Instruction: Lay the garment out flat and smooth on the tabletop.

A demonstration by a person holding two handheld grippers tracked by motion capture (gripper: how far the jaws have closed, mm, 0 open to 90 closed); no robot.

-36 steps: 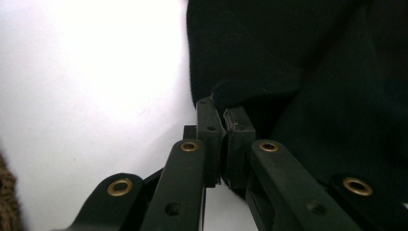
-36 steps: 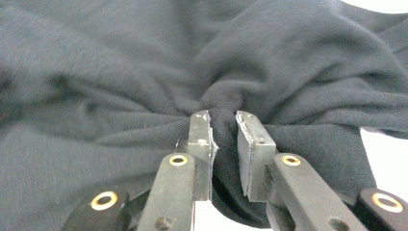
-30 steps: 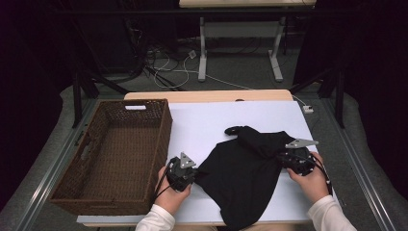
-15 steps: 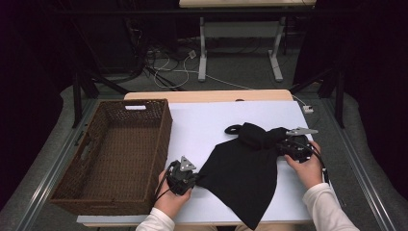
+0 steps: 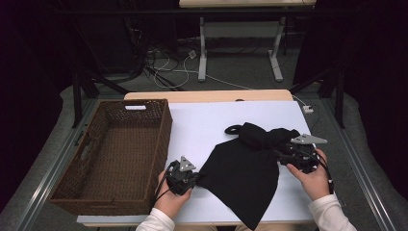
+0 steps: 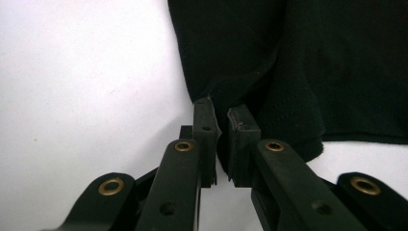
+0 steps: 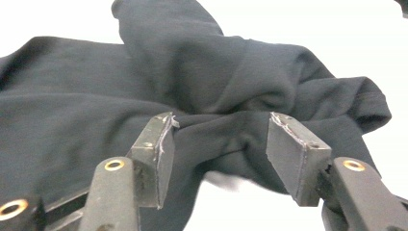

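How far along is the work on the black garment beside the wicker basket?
Early. The black fabric garment lies partly spread, its upper part bunched. The left gripper pinches its left edge; the right gripper has just been opening, jaws astride the cloth without pressing it. The brown woven wicker basket holds nothing yet.

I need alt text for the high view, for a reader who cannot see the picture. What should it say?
A person at a white table holds a black garment spread flat: the left gripper is shut on its left corner, and the right gripper, its jaws open after just parting, sits at the bunched right end. An empty brown wicker basket stands on the left of the table.
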